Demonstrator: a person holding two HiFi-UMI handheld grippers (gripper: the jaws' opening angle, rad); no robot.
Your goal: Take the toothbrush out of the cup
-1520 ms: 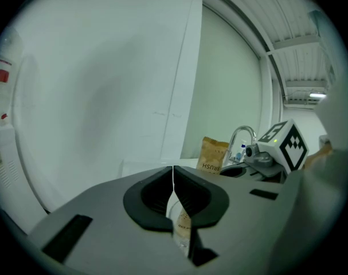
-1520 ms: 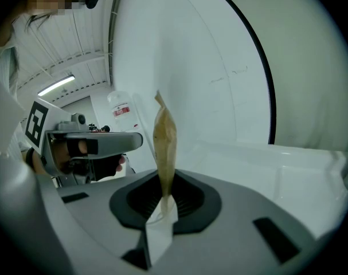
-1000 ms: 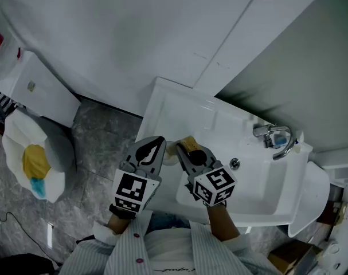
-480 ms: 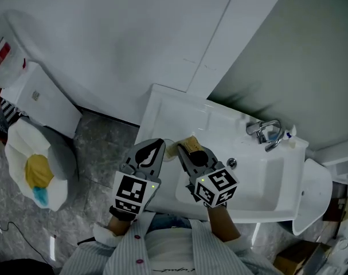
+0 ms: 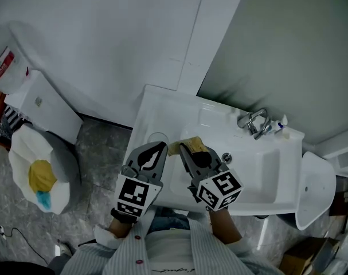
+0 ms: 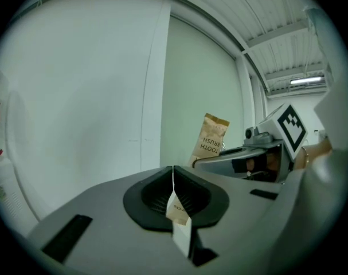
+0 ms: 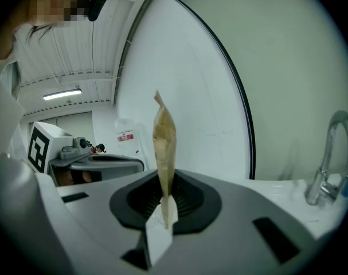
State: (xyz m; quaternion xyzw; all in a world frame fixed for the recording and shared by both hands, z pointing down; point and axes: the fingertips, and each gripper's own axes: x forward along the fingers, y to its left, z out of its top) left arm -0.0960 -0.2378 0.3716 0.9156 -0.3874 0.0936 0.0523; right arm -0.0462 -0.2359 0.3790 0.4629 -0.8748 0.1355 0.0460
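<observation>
A brown paper toothbrush packet [image 5: 192,144] stands upright in my right gripper [image 5: 185,149], which is shut on its lower end; it shows edge-on in the right gripper view [image 7: 164,142]. The left gripper view has its printed face [image 6: 211,140] sticking up from the right gripper [image 6: 259,153]. My left gripper [image 5: 161,148] hangs close beside it, shut on a small scrap of paper [image 6: 176,208] with a thin white edge. A round white cup [image 5: 157,138] rests on the sink's left ledge, just beyond the two grippers.
The white sink [image 5: 259,176] lies below and to the right, its chrome tap [image 5: 253,121] at the back, also in the right gripper view [image 7: 328,153]. A toilet [image 5: 39,165] and its cistern [image 5: 43,105] stand at the left. White wall panels rise behind.
Both grippers have risen from the sink together, the packet still in the right one. The cup's rim now shows clear of the grippers. The jaws have not changed.
</observation>
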